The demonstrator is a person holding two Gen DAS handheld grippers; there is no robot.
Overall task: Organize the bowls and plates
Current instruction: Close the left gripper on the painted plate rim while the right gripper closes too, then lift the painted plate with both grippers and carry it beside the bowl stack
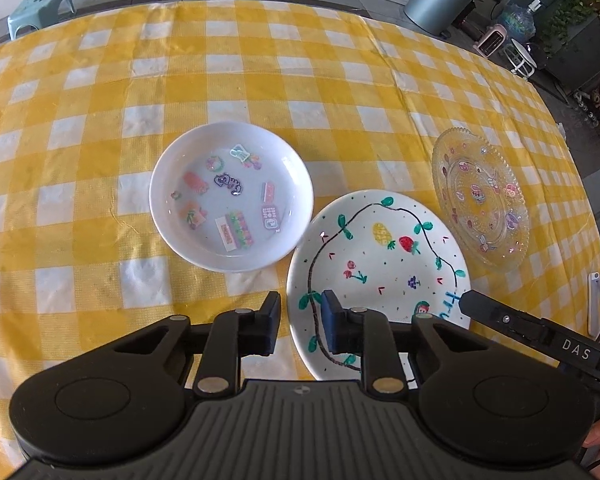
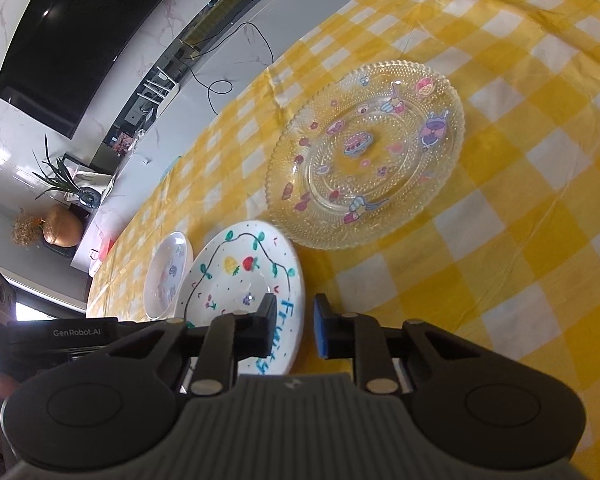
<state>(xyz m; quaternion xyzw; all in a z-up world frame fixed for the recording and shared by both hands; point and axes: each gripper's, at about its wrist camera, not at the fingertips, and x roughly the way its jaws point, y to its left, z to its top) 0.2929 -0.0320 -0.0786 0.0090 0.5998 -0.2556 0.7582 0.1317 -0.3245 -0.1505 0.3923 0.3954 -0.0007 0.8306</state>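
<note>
**Plates and a bowl on a checked worktop, two claws straddling the painted plate**

Plates lie close together on a worktop (image 1: 260, 80) covered in yellow and white checks. The painted plate (image 1: 380, 256), white with a drawn vine, fruit and blue lettering, sits nearest the cameras. Just beyond its left edge is a white bowl (image 1: 231, 196) with small stickers inside; whether the two rims touch is hard to tell. Beside the painted plate's far right edge lies a clear glass plate (image 1: 480, 196) with a beaded rim and cartoon stickers.

The left claw (image 1: 300, 322) is narrowed, its two pads on either side of the painted plate's left rim. A gap shows at the rim, so no grip is visible. The right claw (image 2: 294, 326) is also narrowed and straddles the plate's right rim near the lettering, again with a gap visible.

Each claw's body hides the plate's near edge. From the right wrist view, the painted plate partly covers the bowl. The blue lettering is only partly readable. The worktop is cut off at the frame edges.
</note>
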